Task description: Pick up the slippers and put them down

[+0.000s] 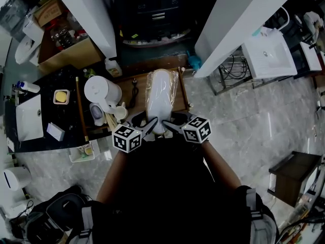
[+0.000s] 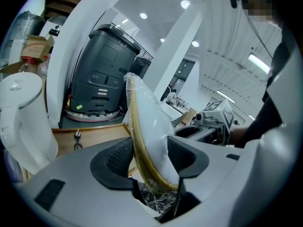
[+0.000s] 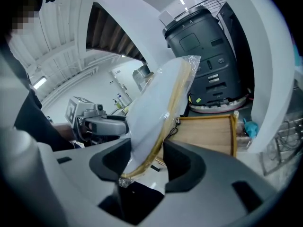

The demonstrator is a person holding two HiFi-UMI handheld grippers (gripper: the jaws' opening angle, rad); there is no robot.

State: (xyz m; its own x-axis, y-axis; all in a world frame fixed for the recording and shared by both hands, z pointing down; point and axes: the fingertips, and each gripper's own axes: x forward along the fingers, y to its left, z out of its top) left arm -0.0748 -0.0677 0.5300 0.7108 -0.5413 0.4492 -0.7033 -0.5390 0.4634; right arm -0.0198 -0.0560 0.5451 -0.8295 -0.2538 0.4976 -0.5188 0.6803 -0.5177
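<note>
Cluttered workshop, spare washbasin, grey machine (marble floor)

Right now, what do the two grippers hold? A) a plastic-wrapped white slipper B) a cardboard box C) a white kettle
A: the plastic-wrapped slipper sits clamped between the jaws of the left gripper and of the right gripper.

In the head view the near end of the wrapped slippers is hidden behind the left gripper and the right gripper. In both gripper views that end sinks out of sight between the jaws. Whether the wrap holds 1 slipper or 2 cannot be told. The left gripper view's edge cuts off the white kettle.
</note>
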